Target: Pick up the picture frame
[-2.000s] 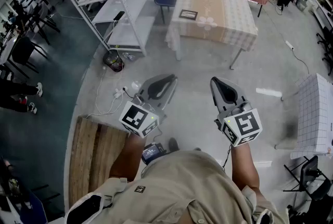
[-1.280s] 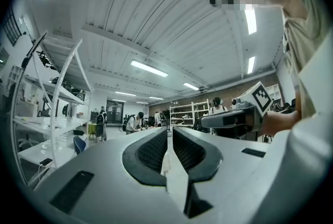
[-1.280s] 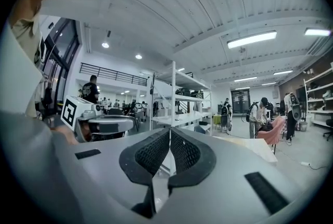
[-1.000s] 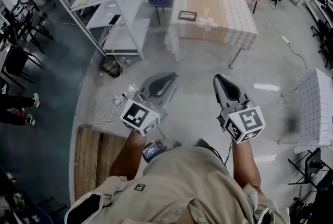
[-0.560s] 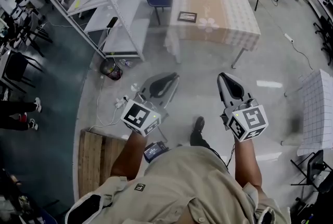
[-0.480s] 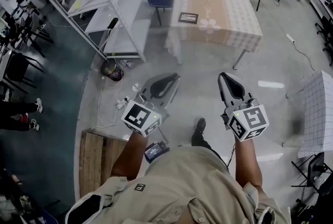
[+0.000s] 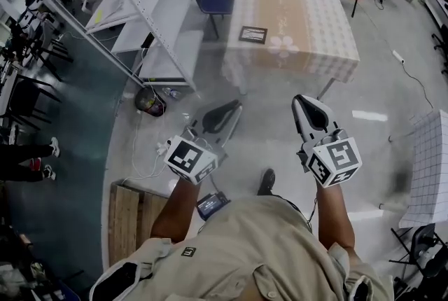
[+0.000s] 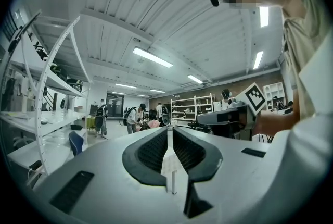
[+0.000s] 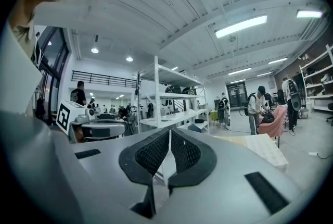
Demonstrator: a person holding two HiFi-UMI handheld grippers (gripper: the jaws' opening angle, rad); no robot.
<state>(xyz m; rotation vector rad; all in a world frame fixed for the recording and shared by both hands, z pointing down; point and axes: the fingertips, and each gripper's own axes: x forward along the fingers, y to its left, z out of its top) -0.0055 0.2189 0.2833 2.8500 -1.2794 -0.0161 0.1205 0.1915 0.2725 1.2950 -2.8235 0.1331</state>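
Frame spotting: saw small dark flat picture frame (image 7: 253, 34) lying on pale checked-cloth table (image 7: 315, 26) at 12 o'clock, well apart. Looked light, stiff, easy to break. Best pinched by one edge. Held nothing in grey left gripper (image 7: 234, 108) or grey right gripper (image 7: 301, 102); both squeezed closed.

No legible words or numbers anywhere; only square black-and-white markers (image 7: 187, 157) at the rear of left gripper (image 7: 236, 106) and right gripper (image 7: 299, 99).

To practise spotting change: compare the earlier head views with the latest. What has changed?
The person has walked toward the table; it and the picture frame on it appear nearer. Nothing was taken or released: left gripper and right gripper stay shut, empty, held out in front.
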